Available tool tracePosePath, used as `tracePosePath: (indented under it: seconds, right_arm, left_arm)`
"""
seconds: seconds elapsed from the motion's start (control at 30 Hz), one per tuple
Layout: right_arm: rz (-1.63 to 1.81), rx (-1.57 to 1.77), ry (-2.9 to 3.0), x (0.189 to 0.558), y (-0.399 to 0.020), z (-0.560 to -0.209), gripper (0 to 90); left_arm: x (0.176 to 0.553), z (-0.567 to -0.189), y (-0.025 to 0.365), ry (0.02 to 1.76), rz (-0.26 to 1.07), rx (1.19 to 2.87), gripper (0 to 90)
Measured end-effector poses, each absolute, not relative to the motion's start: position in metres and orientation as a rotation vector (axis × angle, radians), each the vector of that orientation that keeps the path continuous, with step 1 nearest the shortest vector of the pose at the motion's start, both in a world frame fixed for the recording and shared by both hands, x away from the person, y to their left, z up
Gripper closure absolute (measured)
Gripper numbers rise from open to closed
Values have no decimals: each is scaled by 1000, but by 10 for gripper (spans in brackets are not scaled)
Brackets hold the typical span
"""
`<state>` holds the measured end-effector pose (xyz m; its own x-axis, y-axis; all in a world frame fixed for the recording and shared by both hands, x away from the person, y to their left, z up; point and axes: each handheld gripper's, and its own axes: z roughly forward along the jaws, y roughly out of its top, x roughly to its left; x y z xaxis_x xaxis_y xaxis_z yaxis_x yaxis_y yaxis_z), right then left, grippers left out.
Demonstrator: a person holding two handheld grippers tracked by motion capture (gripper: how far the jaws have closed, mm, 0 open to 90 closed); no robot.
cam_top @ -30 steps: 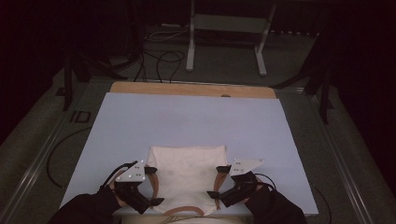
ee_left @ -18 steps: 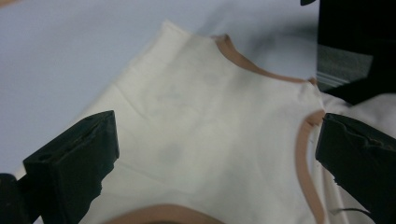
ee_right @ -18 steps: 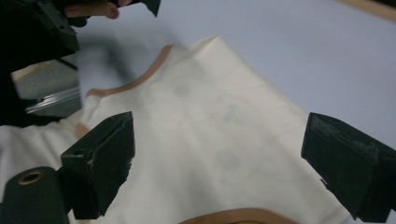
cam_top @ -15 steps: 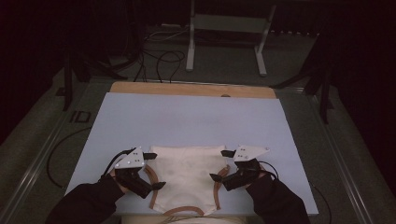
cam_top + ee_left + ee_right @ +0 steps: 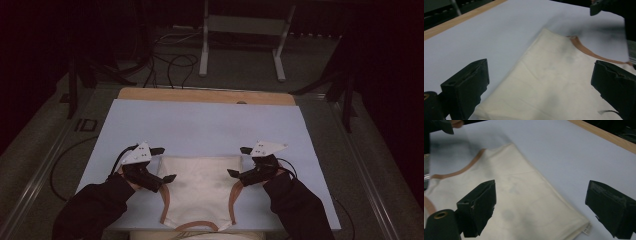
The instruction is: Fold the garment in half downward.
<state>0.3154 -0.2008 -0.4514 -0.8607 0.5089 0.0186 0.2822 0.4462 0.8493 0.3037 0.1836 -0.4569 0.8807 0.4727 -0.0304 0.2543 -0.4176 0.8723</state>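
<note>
Hovering wide open and empty, the left claw (image 5: 161, 164) and right claw (image 5: 239, 161) flank the far corners of a folded cream garment (image 5: 199, 189) with tan trim, which lies flat at the near edge of the pale blue surface (image 5: 210, 125). Neither claw grips the cloth. One fold appears complete, its crease running along the garment's far edge; any further folding or smoothing looks yet to be done

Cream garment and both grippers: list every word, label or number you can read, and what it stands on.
No text can be read.
Small white tag on the corner of the cream garment: print too small and blurred to read.
Grey plates on the left gripper and right gripper: dots, no lettering.
</note>
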Motion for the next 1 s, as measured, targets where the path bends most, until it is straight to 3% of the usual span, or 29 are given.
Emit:
tracePosePath:
  seconds: [0.43,0.83,1.0]
  right_arm:
    - [1333,813,2450,341,-210,-470,95]
    - [1259,969,2526,366,-213,-503,134]
    - [1205,1020,2555,371,-214,-516,195]
  left_arm:
    - [337,-483,197,660,236,2097,4]
    - [360,-510,206,786,182,2185,157]
    - [361,-517,205,801,176,2209,199]
